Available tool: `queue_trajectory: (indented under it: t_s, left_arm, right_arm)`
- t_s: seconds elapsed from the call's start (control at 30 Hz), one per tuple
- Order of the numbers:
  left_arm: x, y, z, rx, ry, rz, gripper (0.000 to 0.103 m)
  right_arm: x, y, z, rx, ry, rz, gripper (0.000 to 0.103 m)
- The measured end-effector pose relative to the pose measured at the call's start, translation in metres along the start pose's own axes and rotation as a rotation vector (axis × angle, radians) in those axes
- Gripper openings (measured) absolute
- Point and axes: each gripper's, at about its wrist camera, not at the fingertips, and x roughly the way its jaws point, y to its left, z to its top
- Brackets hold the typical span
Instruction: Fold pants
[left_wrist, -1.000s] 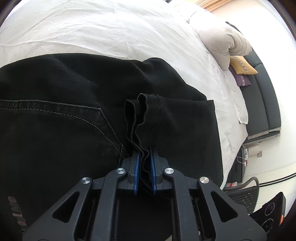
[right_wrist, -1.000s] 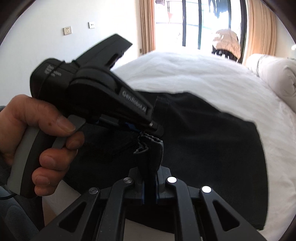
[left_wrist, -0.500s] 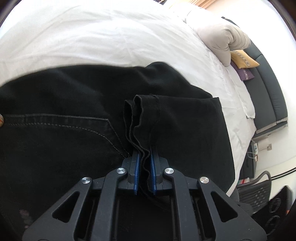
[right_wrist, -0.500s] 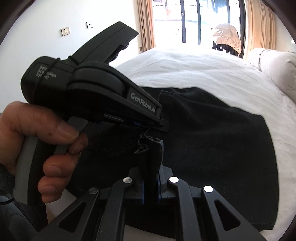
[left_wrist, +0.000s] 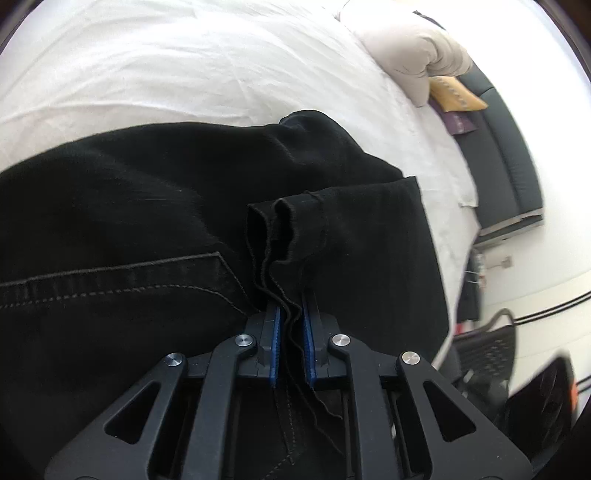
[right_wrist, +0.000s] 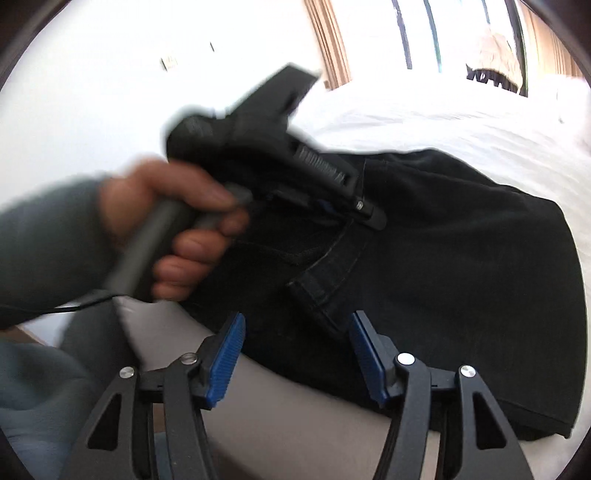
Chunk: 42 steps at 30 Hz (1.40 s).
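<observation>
Black pants (left_wrist: 147, 221) lie folded on the white bed (left_wrist: 184, 74). My left gripper (left_wrist: 291, 310) has the bunched leg hems (left_wrist: 295, 229) between its blue pads; its jaws are opening slightly, but the cloth still stands pinched. In the right wrist view a hand (right_wrist: 184, 221) holds that left gripper (right_wrist: 365, 218) low over the pants (right_wrist: 443, 240). My right gripper (right_wrist: 295, 321) is opening wide. The hem end (right_wrist: 325, 280) it let go lies flat on the pants between its fingers, touching neither pad.
Pale pillows (left_wrist: 413, 48) and a yellow cushion (left_wrist: 456, 96) sit at the bed's head, beside a dark headboard (left_wrist: 509, 147). A mesh chair (left_wrist: 484, 354) stands by the bed's right side. Behind the bed, a window with curtains (right_wrist: 443, 33) fills the wall.
My right gripper has opened and released the hems, which dropped onto the pants. The left gripper sank lower with its hems, and the hand holding it shifted right.
</observation>
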Motion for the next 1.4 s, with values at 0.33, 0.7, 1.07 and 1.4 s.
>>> queue_trajectory:
  t_s: [0.33,0.7,1.07,1.4]
  left_arm:
    - [-0.039,-0.021,0.002,0.012,-0.120,0.212,0.013]
    - [0.002,-0.087,-0.008,0.138,-0.070,0.046,0.013]
    - [0.023,-0.058,-0.069,0.168,-0.058,0.018,0.012]
    - [-0.067,-0.062,-0.113,0.096,-0.235,0.136,0.013]
  right_arm:
    - [-0.046,-0.146,-0.027,0.519,-0.112,-0.025,0.064]
    - [-0.076,-0.165,0.002,0.567,-0.217,0.054,0.074]
    - [-0.023,-0.269,0.020,0.858,-0.170,0.153,0.066]
    - [-0.052,-0.209,-0.020,0.786,-0.208,0.135,0.081]
